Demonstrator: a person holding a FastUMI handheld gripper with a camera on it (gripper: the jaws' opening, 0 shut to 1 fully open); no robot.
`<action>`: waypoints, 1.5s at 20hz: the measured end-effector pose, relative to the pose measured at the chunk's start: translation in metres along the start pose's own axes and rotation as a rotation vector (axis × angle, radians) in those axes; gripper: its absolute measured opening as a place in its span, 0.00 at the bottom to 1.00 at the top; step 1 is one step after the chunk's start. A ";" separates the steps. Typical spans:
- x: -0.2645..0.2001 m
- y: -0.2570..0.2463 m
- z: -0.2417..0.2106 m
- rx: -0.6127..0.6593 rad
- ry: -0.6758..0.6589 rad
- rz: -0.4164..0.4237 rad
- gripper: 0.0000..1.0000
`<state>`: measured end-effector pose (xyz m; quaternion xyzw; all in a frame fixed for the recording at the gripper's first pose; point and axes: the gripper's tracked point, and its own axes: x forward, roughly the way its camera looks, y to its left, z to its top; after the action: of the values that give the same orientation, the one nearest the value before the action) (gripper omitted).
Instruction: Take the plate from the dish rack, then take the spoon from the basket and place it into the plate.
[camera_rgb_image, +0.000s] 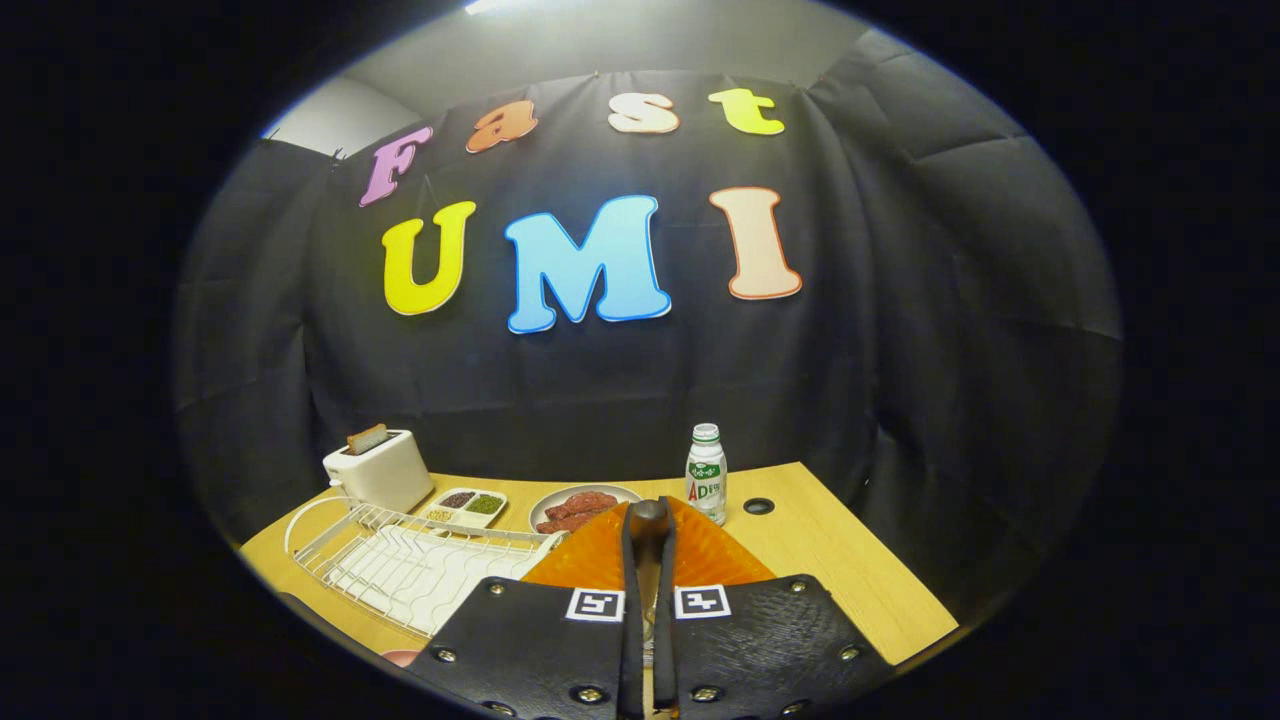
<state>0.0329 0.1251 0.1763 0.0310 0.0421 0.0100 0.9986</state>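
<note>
The gripper (648, 560) has its 2 fingers (632, 560) drawn nearly together on a slim spoon (648, 520), whose dark rounded end pokes out just past the tips; both fingers appear to press its handle, so it reads as a firm pinch. The spoon hangs over the orange plate (700, 555), which lies flat on the table (840, 560) just beneath and ahead of the fingers. Holding it by the handle, along the fingers, likely keeps it aimed at the plate's middle for the drop. The white dish rack (400, 560) sits empty beside the plate, so the plate step looks done and only the release remains. Beyond the plate stand a dish of meat (580, 505), a bottle (706, 470), a small tray (468, 505) and a toaster (378, 468), all near the wall. The basket cannot be made out
</note>
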 end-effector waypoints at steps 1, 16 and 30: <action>-0.008 0.005 0.005 -0.002 -0.007 -0.003 0.04; -0.088 0.053 0.022 0.021 -0.021 -0.065 0.04; -0.106 0.126 -0.049 0.059 0.111 0.039 0.04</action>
<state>-0.0786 0.2514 0.1440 0.0609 0.0970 0.0300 0.9930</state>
